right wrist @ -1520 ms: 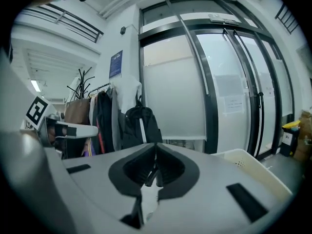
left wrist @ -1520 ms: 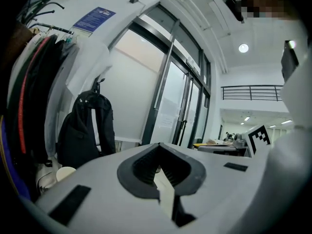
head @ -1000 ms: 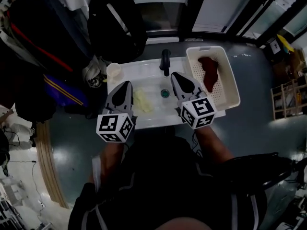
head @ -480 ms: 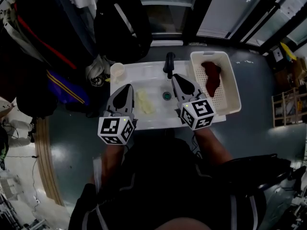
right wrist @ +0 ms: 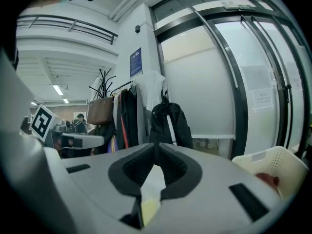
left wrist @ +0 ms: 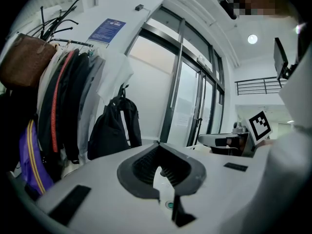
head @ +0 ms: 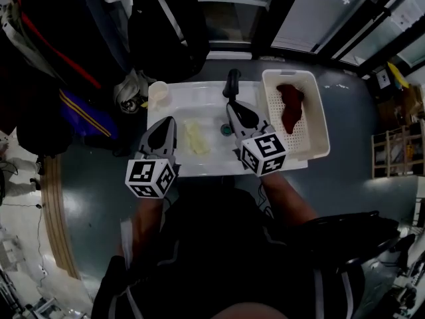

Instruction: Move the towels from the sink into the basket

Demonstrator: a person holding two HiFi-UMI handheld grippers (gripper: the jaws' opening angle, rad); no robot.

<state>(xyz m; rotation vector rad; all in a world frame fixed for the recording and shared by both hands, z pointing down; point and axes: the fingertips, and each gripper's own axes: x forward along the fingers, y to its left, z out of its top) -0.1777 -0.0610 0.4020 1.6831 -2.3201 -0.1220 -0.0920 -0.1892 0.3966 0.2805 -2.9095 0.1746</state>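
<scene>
**Both grippers closed and empty over the sink, one towel left in it**

In the head view, the white rectangular sink (head: 192, 98) sits mid-frame, with its black faucet (head: 230, 84) at 12 o'clock and a small green drain (head: 226, 129) in the basin. The pale yellow crumpled towel (head: 196, 138) lies in the basin at 9 o'clock of the drain, touching neither gripper. The white perforated plastic basket (head: 303, 133) stands just beside the sink at 3 o'clock, and a dark red towel (head: 289, 106) lies inside it.

The left gripper (head: 169, 121) hangs near the yellow towel, at its 10 o'clock. Its own view shows the jaws pressed together at the tips with nothing between them. The right gripper (head: 232, 108) sits over the basin at 12 o'clock of the drain, between the faucet and the drain. Its jaws are pressed together too and hold nothing.

A small pale round cup (head: 158, 93) stands at the sink's 10 o'clock corner. A black backpack (head: 166, 25) hangs beyond the sink at 11 o'clock.
</scene>
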